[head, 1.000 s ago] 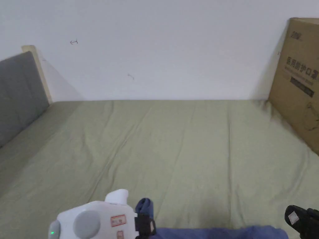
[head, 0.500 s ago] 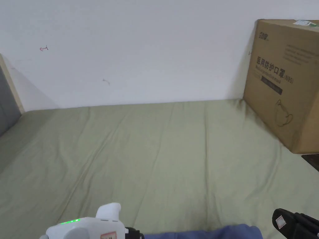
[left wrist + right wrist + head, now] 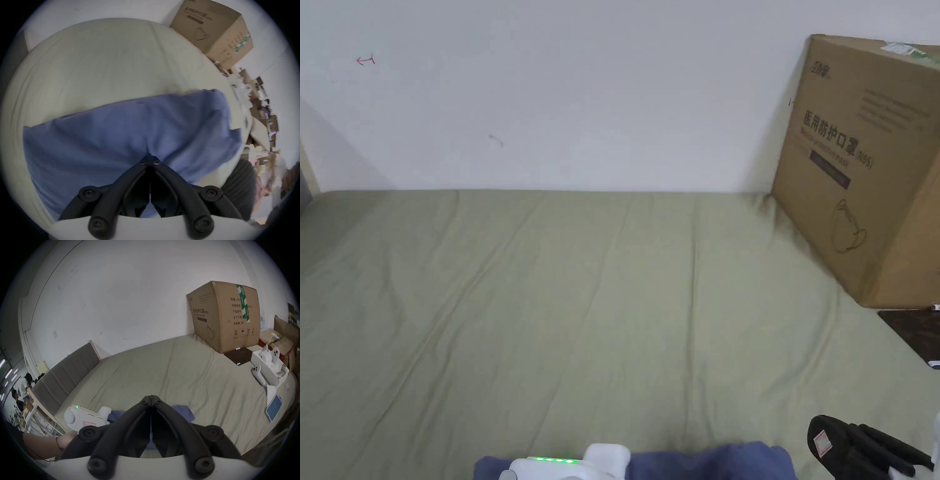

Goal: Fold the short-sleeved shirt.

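Cardboard box on olive bedsheet

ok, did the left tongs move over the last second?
Yes. In the head view the left tongs have shifted right, closing on the cardboard box, and dropped toward the frame's bottom edge, nearer the person.

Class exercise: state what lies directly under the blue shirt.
The blue shirt lies on the olive-green bed sheet. Whatever sits beneath its middle is covered by the cloth.

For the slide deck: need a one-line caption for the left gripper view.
Left tool closed on the blue shirt spread over the green bed sheet, cardboard box against the wall.
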`<action>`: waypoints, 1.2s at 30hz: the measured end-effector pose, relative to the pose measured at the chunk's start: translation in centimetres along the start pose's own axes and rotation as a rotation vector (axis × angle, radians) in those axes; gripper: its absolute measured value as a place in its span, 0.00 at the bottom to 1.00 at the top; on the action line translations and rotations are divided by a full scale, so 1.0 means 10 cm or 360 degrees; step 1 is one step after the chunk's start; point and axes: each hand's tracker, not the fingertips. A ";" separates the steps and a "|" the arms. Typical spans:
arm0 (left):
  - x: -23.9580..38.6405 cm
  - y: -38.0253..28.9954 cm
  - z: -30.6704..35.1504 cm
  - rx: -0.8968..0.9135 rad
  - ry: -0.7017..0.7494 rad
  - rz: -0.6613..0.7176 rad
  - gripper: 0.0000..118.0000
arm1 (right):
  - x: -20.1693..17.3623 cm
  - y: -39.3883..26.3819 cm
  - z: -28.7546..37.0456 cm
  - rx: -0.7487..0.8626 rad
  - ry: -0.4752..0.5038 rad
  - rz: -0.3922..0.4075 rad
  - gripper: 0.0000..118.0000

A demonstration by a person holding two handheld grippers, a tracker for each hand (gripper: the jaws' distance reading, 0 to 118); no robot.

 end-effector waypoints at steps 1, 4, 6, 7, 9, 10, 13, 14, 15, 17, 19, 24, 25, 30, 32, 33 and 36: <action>0.01 -0.01 0.05 -0.0031 -0.0201 0.0053 0.00 | -0.03 0.01 -0.01 -0.0002 0.0013 0.0008 0.00; -0.02 -0.08 0.41 0.0157 -0.0269 0.0007 0.00 | -0.10 0.06 -0.06 -0.0006 0.0045 0.0036 0.00; -0.26 -0.09 0.73 0.0288 -0.0317 0.0095 0.00 | -0.14 0.08 -0.06 0.0002 0.0056 0.0059 0.00; -0.48 -0.11 0.90 0.0349 -0.0374 0.0183 0.00 | -0.17 0.10 -0.06 0.0007 0.0062 0.0070 0.00; -0.96 -0.17 1.20 0.0438 -0.0555 0.0393 0.00 | -0.20 0.11 -0.06 0.0004 0.0080 0.0089 0.00; -1.24 -0.23 1.31 0.0441 -0.0688 0.0496 0.00 | -0.22 0.11 -0.07 -0.0005 0.0087 0.0096 0.00; -1.92 -0.44 1.59 0.0553 -0.0747 0.0705 0.42 | -0.29 0.09 -0.14 -0.0058 0.0085 0.0116 0.00; -2.09 -0.50 1.61 0.0550 -0.0720 0.0794 0.72 | -0.31 0.08 -0.17 -0.0077 0.0083 0.0117 0.00; -2.20 -0.58 1.62 0.0539 -0.0705 0.0853 0.98 | -0.34 0.07 -0.20 -0.0101 0.0082 0.0115 0.00; -2.47 -0.69 1.63 0.0639 -0.0627 0.0946 1.00 | -0.39 0.05 -0.28 -0.0144 0.0091 0.0105 0.00; -2.64 -0.77 1.49 0.0591 -0.0623 0.1005 1.00 | -0.47 0.04 -0.34 -0.0174 0.0095 0.0107 0.00; -2.64 -0.76 0.76 0.0412 -0.0991 0.1048 1.00 | -0.67 0.02 -0.48 -0.0258 0.0135 0.0154 0.00; -2.56 -0.72 0.69 0.0470 -0.1092 0.0978 1.00 | -0.71 0.02 -0.50 -0.0271 0.0144 0.0166 0.00; -2.46 -0.55 0.25 0.0365 -0.1255 0.0935 1.00 | -0.84 0.01 -0.56 -0.0320 0.0210 0.0196 0.00; -2.49 -0.56 0.22 0.0380 -0.1298 0.0931 1.00 | -0.86 0.01 -0.57 -0.0330 0.0222 0.0194 0.00; -2.52 -0.58 0.24 0.0386 -0.1306 0.0944 1.00 | -0.85 0.01 -0.57 -0.0334 0.0230 0.0182 0.00; -2.67 -0.68 0.21 0.0338 -0.0870 0.1005 0.32 | -0.79 0.00 -0.60 -0.0346 0.0239 0.0112 0.00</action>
